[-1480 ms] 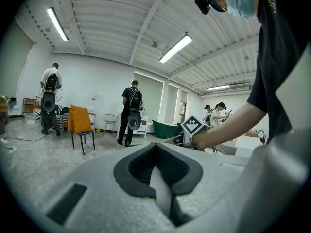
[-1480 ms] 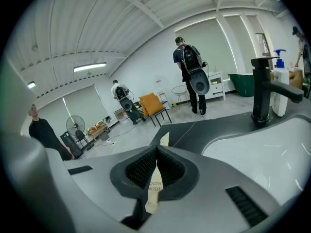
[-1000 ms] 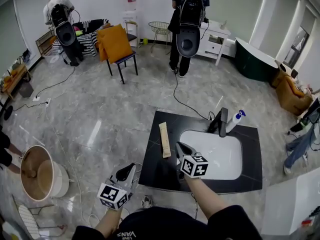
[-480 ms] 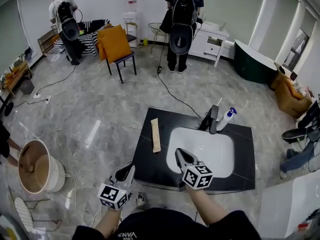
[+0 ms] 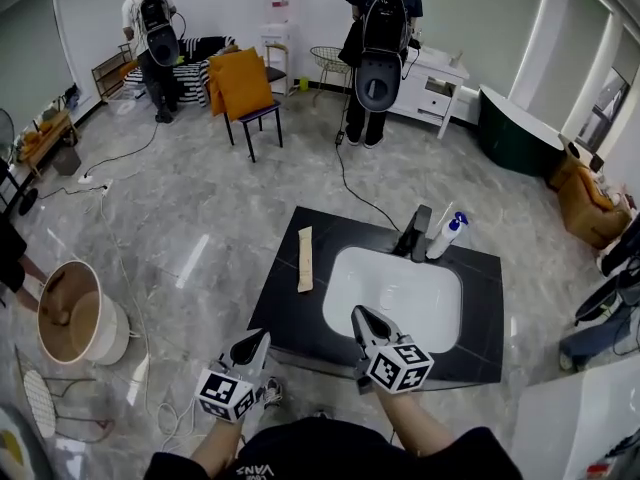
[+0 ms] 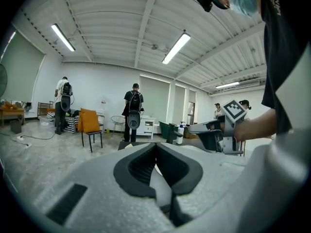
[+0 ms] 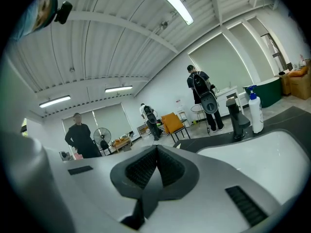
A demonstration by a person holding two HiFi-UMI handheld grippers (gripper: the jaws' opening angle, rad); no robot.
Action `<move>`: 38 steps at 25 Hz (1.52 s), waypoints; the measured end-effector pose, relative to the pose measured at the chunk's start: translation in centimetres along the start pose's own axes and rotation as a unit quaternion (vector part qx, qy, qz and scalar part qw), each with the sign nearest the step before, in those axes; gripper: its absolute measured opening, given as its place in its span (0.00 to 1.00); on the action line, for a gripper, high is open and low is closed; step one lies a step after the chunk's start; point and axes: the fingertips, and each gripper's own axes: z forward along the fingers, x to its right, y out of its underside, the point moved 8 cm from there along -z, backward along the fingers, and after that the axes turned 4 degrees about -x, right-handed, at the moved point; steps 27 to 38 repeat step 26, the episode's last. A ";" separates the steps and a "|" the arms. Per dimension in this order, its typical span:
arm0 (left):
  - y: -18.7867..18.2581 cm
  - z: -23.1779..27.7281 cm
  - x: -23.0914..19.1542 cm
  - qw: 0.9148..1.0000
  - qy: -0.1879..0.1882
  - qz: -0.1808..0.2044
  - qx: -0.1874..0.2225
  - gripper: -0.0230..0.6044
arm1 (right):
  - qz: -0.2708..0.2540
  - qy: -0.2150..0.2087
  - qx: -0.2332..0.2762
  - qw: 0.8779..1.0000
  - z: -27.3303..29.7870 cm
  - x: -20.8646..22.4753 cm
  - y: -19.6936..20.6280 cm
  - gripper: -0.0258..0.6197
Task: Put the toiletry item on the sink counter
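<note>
A long beige toiletry packet (image 5: 305,259) lies on the left side of the black sink counter (image 5: 490,318), beside the white basin (image 5: 398,296). My right gripper (image 5: 358,314) (image 7: 156,147) hangs over the counter's near edge, shut and empty. Lower left, off the counter's front corner, my left gripper (image 5: 260,338) (image 6: 156,144) is shut with nothing in it. A white bottle with a blue cap (image 5: 443,236) (image 7: 254,111) (image 6: 180,133) stands by the black faucet (image 5: 415,233) (image 7: 236,118) at the back of the counter.
Two people with backpacks (image 5: 381,38) (image 5: 153,30) stand at the far wall, near an orange chair (image 5: 243,93). A round tan tub (image 5: 75,325) sits on the floor at left. Cables (image 5: 350,183) run across the marble floor. A dark green tub (image 5: 515,128) is at the back right.
Both grippers have drawn back toward me; the right one has left the spot beside the packet for the counter's near edge. The packet lies where it was. The far people have shifted.
</note>
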 end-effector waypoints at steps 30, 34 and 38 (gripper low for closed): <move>2.8 -2.5 6.1 0.999 -0.041 -0.014 -0.005 0.05 | -0.015 -0.029 -0.045 0.998 -4.3 0.1 4.0 0.04; 2.8 -2.5 6.1 0.999 -0.041 -0.014 -0.005 0.05 | -0.015 -0.029 -0.045 0.998 -4.3 0.1 4.0 0.04; 2.8 -2.5 6.1 0.999 -0.041 -0.014 -0.005 0.05 | -0.015 -0.029 -0.045 0.998 -4.3 0.1 4.0 0.04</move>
